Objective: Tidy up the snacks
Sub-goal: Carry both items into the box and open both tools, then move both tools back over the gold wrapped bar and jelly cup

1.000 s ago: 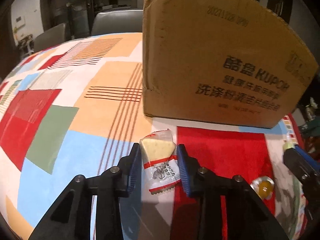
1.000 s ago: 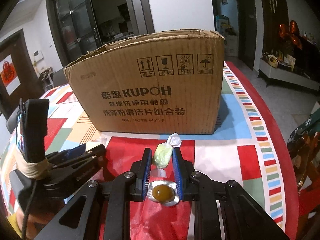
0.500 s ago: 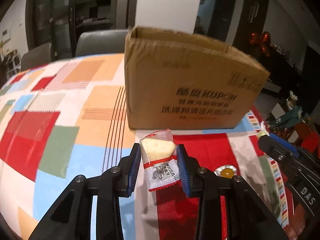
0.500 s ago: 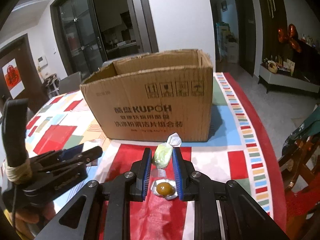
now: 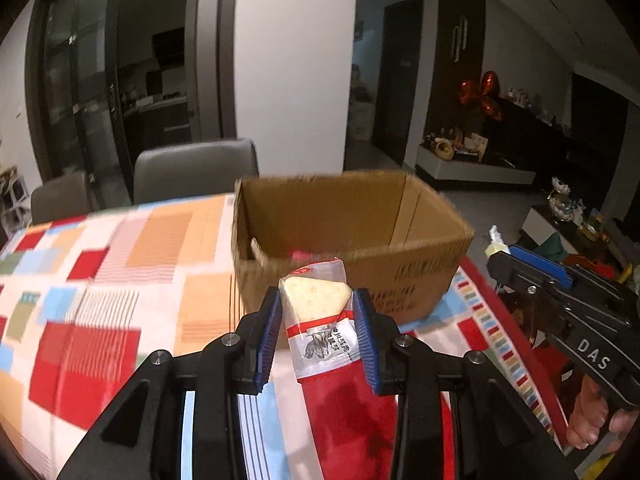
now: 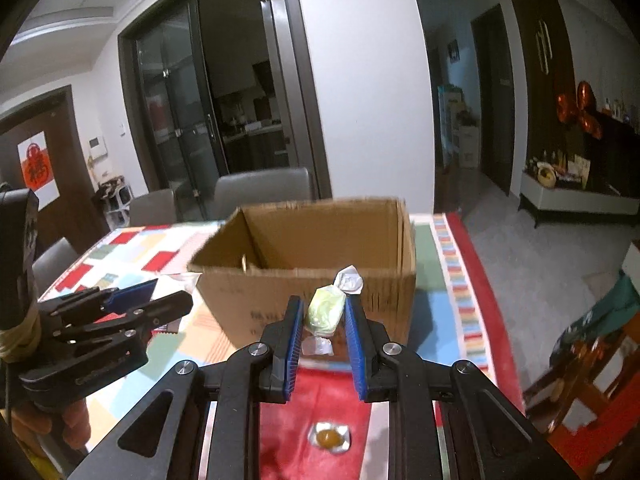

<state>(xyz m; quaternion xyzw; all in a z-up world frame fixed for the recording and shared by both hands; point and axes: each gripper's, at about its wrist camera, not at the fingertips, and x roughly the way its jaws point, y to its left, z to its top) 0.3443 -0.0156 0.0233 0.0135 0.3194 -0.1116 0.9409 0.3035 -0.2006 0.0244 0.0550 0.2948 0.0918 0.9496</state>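
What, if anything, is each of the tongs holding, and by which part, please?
Left tongs: wrapped cracker, gripped by its side edges. Right tongs: green candy, pinched at its body.

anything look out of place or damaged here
One stray: a small amber candy in a clear wrapper lies alone on the red patch of the patchwork tablecloth, outside the open brown cardboard box. The box's top edges look rough and frayed.
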